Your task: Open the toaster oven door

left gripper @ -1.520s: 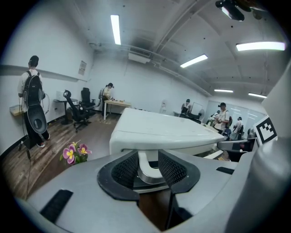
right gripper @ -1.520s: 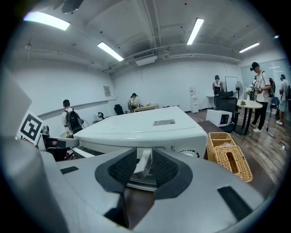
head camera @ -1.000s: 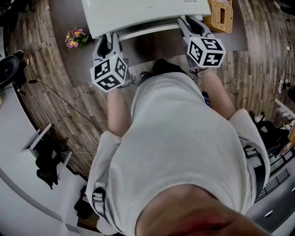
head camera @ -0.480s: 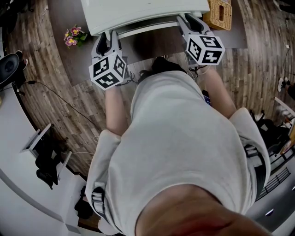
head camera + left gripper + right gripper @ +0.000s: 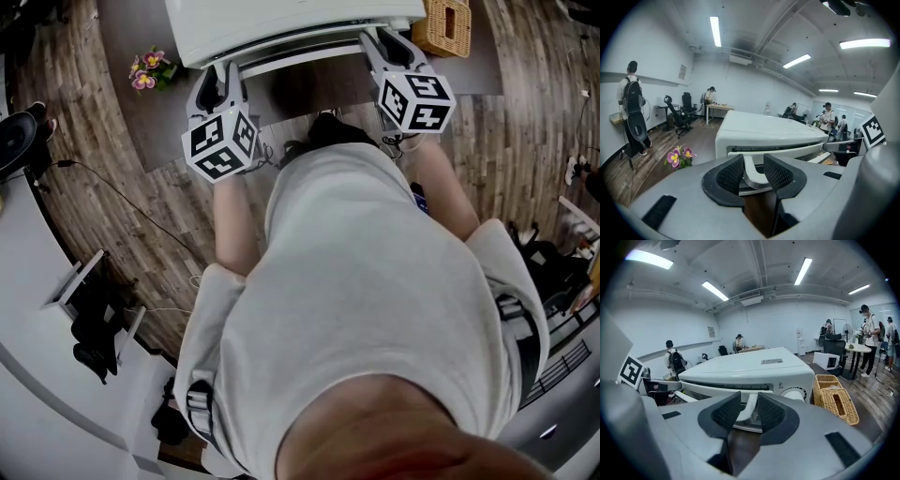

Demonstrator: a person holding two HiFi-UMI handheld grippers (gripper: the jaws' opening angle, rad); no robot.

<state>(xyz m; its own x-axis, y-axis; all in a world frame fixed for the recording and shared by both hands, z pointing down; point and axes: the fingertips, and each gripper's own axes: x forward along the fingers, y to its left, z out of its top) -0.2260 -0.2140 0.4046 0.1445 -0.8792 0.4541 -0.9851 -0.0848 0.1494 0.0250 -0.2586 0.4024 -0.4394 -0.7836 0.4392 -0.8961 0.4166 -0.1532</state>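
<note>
Back from the near edge of the worktop (image 5: 309, 98), the toaster oven (image 5: 281, 23) is seen still unopened; its handle (image 5: 298, 58) is pinched at either end by the left claw (image 5: 753, 165) and the right claw (image 5: 749, 409); nothing has been moved lately, so the pull is judged pending.

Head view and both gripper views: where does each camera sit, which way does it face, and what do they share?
Head view: on the person's head, facing steeply down at the toaster oven; shirt, forearms, left gripper and right gripper show.
Left gripper view: rides the left gripper, faces along its jaws, closed on the door handle at its left end; only gripper parts show.
Right gripper view: rides the right gripper, faces the door handle's right end, jaws closed on it.
Shared: both gripper views show the toaster oven and door handle.
</note>
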